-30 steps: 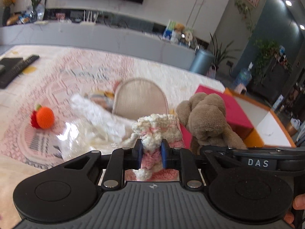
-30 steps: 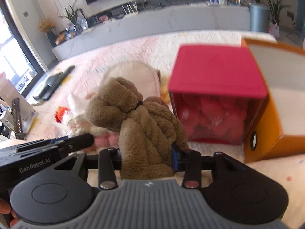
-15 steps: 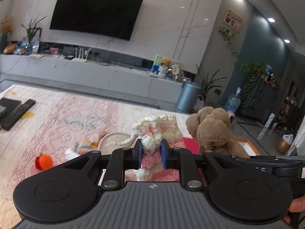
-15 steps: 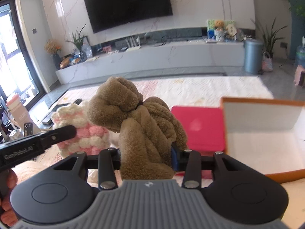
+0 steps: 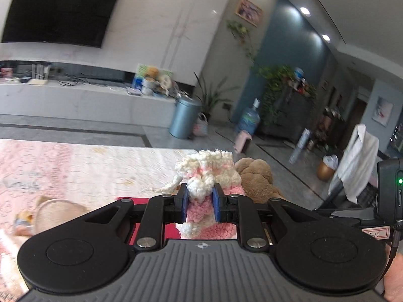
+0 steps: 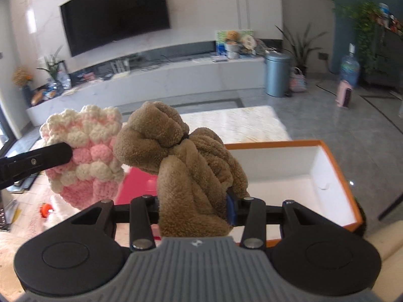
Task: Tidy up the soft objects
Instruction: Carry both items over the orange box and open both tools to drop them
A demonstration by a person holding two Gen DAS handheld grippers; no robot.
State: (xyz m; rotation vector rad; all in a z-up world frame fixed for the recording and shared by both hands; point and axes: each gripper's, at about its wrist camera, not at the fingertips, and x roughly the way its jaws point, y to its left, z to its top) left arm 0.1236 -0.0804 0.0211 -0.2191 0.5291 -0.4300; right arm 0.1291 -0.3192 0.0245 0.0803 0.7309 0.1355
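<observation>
Your left tool (image 5: 200,202) is clamped on the pink and white knitted thing (image 5: 209,173), and its blue pads (image 5: 184,202) squeeze the yarn from both sides. You hold it up in the air over the pink rug (image 5: 75,166). Low on the left, a round beige thing (image 5: 56,207) lies on the rug. A red box (image 6: 141,186) sits below the knitted thing. Just beside the knitted thing is the brown fuzzy toy (image 6: 186,166). Your right tool (image 6: 194,212) is clamped on the brown toy low down, and the toy bulges up above it. Behind the toy, to the right, is an open orange box (image 6: 335,166), white inside.
</observation>
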